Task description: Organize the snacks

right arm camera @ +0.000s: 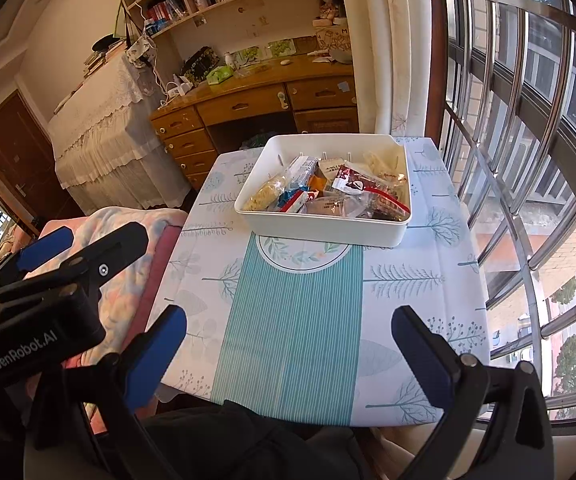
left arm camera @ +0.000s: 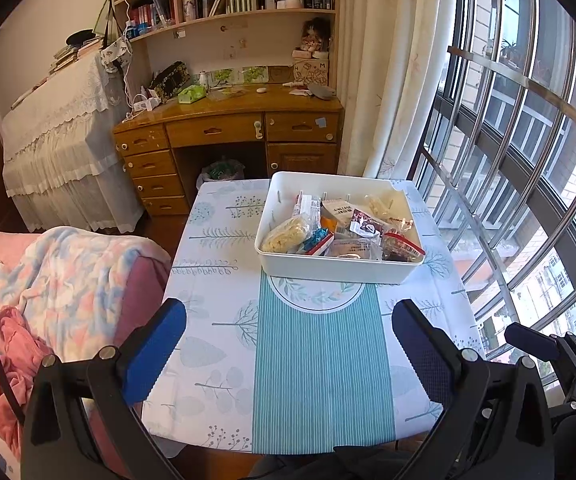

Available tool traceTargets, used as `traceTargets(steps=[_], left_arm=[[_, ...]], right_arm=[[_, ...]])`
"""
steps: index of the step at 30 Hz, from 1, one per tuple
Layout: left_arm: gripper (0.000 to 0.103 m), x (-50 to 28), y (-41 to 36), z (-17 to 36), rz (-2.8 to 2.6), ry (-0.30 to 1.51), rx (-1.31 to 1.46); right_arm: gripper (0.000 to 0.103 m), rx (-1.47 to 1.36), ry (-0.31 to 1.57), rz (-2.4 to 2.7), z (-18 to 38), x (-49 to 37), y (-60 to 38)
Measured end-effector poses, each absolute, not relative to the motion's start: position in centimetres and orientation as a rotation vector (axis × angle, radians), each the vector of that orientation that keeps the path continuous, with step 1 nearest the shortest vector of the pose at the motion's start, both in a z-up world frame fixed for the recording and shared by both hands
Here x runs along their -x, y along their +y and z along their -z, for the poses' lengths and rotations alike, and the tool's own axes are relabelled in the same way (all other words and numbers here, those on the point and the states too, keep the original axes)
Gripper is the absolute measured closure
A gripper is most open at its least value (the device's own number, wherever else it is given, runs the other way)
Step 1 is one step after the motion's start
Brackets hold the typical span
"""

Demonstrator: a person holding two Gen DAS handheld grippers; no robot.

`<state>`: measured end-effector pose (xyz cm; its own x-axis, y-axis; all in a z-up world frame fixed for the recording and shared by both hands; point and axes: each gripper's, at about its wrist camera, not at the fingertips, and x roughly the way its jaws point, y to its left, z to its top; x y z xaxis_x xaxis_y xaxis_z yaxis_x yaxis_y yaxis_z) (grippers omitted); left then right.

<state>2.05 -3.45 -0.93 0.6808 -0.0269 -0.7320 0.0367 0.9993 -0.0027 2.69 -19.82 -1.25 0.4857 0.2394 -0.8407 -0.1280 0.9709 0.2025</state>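
Observation:
A white bin [left arm camera: 330,268] stands at the far middle of the small table [left arm camera: 216,320] and holds several wrapped snacks [left arm camera: 340,228]. The bin also shows in the right wrist view [right arm camera: 320,232], with the snacks [right arm camera: 328,194] piled inside. My left gripper [left arm camera: 288,344] is open and empty, held over the near part of the table, well short of the bin. My right gripper [right arm camera: 288,344] is open and empty too, over the near table edge. The left gripper's fingers [right arm camera: 88,248] show at the left in the right wrist view.
The table has a white leaf-print cloth with a teal striped runner [left arm camera: 320,368]. A pink chair with a blanket [left arm camera: 60,280] is at the left. A barred window [left arm camera: 528,160] runs along the right. A wooden desk [left arm camera: 228,128] and bookshelf stand behind.

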Motion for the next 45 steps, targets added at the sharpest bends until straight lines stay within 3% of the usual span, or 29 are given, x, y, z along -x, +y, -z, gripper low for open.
traceTargets(steps=[45], left_arm=[[0.001,-1.5,-3.1,2.1,0.038,0.848,-0.005]], right_arm=[[0.000,-0.124,1.052,-0.227,1.6,-2.0,-19.3]])
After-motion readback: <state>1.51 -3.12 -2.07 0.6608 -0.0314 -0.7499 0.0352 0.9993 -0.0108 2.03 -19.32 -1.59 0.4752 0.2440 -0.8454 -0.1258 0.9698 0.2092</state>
